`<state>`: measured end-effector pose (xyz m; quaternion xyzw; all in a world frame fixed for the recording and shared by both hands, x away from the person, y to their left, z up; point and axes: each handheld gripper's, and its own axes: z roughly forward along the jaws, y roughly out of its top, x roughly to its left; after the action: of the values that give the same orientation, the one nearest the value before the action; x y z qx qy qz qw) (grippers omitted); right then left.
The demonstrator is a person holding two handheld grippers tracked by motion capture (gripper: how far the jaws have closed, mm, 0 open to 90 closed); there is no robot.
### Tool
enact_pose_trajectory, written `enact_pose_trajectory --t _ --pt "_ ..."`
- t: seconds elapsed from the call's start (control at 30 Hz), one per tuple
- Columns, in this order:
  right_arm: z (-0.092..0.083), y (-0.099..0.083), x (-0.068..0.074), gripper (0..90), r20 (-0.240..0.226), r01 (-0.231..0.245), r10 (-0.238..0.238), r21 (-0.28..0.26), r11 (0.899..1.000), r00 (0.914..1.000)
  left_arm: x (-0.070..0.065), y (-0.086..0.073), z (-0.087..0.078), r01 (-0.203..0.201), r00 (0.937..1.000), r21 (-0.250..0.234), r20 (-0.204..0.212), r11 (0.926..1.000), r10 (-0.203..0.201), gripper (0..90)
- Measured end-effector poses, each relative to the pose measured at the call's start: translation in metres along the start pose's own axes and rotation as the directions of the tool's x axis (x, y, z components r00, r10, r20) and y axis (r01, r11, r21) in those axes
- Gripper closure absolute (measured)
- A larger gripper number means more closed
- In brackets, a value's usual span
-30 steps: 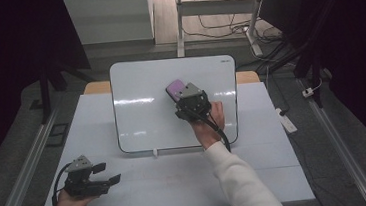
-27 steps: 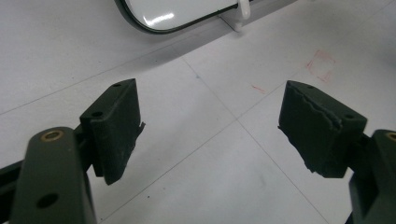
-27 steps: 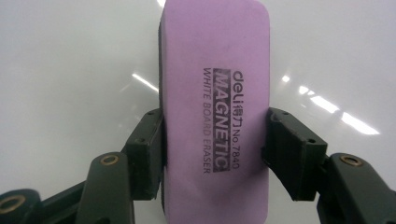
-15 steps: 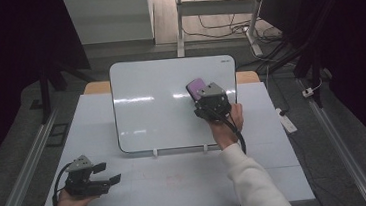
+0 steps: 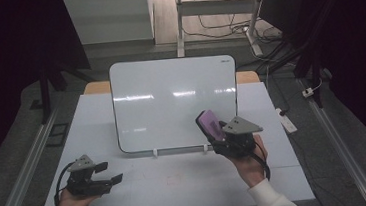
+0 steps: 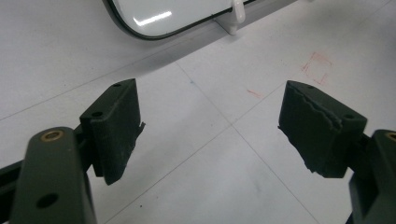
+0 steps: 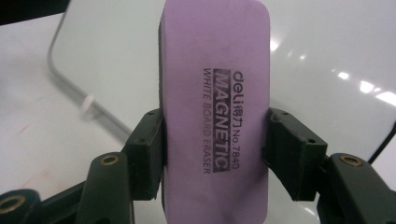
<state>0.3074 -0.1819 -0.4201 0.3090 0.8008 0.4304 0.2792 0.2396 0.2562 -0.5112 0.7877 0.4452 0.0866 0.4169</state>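
A white whiteboard [image 5: 171, 101] leans upright on small white feet at the middle of the table. My right gripper [image 5: 216, 132] is shut on a purple whiteboard eraser [image 5: 209, 123], held in front of the board's lower right corner. In the right gripper view the eraser [image 7: 215, 93] stands lengthwise between the two jaws, its printed label facing the camera, the board [image 7: 327, 56] behind it. My left gripper [image 5: 108, 172] rests low at the table's front left, open and holding nothing. In the left gripper view its pads [image 6: 116, 126] stand wide apart over bare table.
The pale table top [image 5: 178, 183] has faint red marks [image 6: 317, 67] near its middle front. A white power strip [image 5: 285, 119] lies off the table's right edge. Desk legs and cables [image 5: 224, 24] are on the floor behind the table.
My right gripper has carried the eraser from the board's upper middle down and to the right, to its lower right corner. The left gripper has stayed still.
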Motion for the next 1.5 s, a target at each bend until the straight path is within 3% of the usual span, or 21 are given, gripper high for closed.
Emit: enact_pose_trajectory --t 0.23,0.53,0.73,0.87,0.97,1.03,1.3,1.5 --pt "-0.02 -0.027 0.006 40.8 -0.06 -0.011 0.013 0.028 1.0 0.9981 -0.002 0.002 0.003 -0.002 1.0 0.003 0.004 1.0 0.002 21.7" --pt "-0.031 -0.057 0.013 40.8 -0.134 0.012 -0.003 0.065 0.998 0.991 -0.009 0.011 0.007 -0.024 0.9993 -0.01 0.028 0.9997 0.025 21.2" --pt "-0.026 -0.062 0.016 40.7 -0.21 0.018 -0.005 0.062 0.998 0.9778 -0.022 0.031 0.012 -0.056 0.9958 -0.04 0.071 0.9976 0.059 20.5" --pt "-0.025 -0.063 0.018 40.7 -0.256 0.016 -0.001 0.056 0.998 0.9666 -0.034 0.049 0.02 -0.092 0.988 -0.045 0.121 0.9947 0.097 19.6" --pt "-0.024 -0.062 0.02 40.7 -0.292 0.013 0.004 0.056 0.998 0.9563 -0.045 0.061 0.028 -0.125 0.9791 -0.046 0.156 0.9912 0.13 18.7" --pt "-0.021 -0.063 0.022 40.7 -0.316 0.019 0.0 0.057 0.998 0.9486 -0.054 0.069 0.034 -0.154 0.9696 -0.041 0.185 0.9871 0.159 18.0" --pt "-0.011 -0.064 0.035 40.6 -0.393 0.061 -0.026 0.077 0.995 0.9192 -0.081 0.095 0.056 -0.243 0.9265 -0.056 0.283 0.9685 0.248 17.7" --pt "-0.004 -0.063 0.043 40.6 -0.43 0.09 -0.048 0.078 0.993 0.9014 -0.095 0.107 0.072 -0.292 0.8867 -0.068 0.355 0.954 0.297 19.9"
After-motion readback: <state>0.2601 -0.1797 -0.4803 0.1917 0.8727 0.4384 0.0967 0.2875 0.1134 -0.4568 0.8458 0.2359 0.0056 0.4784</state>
